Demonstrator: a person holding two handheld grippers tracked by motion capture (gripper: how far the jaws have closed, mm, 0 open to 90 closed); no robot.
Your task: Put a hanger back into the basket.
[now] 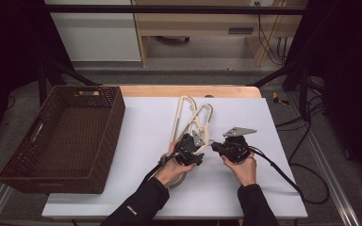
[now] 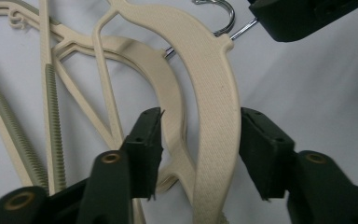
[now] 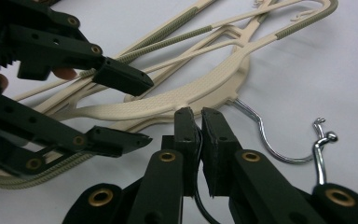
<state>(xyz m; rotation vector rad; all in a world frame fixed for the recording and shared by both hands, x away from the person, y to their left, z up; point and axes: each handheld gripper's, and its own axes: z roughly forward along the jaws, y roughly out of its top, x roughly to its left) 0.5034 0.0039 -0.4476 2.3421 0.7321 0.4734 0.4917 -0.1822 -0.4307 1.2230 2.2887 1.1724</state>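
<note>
1. Two cream plastic clothes hangers [image 1: 191,117] with chrome wire hooks lie stacked on the white table sheet [image 1: 141,136], near the sheet's centre, their arms fanning toward 12 o'clock in the high view.
2. The left gripper [image 1: 188,149] sits at the 6 o'clock end of the stack. In the left gripper view its jaws stand apart, one on each side of the upper hanger's broad textured shoulder [image 2: 214,112]. The right-hand pad lies just beside that shoulder's edge; the left-hand pad is clear of it, over the lower hanger. No clamping is seen.
3. The right gripper [image 1: 219,148] lies at 3 o'clock of the left one, the two close together. In the right gripper view its jaws are closed on a thin dark wire that runs down between the pads, their tips just beside the neck of the hangers [image 3: 233,93].
4. One chrome hook [image 3: 265,135] curves away toward 4 o'clock from that neck; a second hook end [image 3: 324,140] stands farther off at 3 o'clock.
5. A dark brown woven basket [image 1: 108,141] stands at 9 o'clock of the hangers, well apart.
</note>
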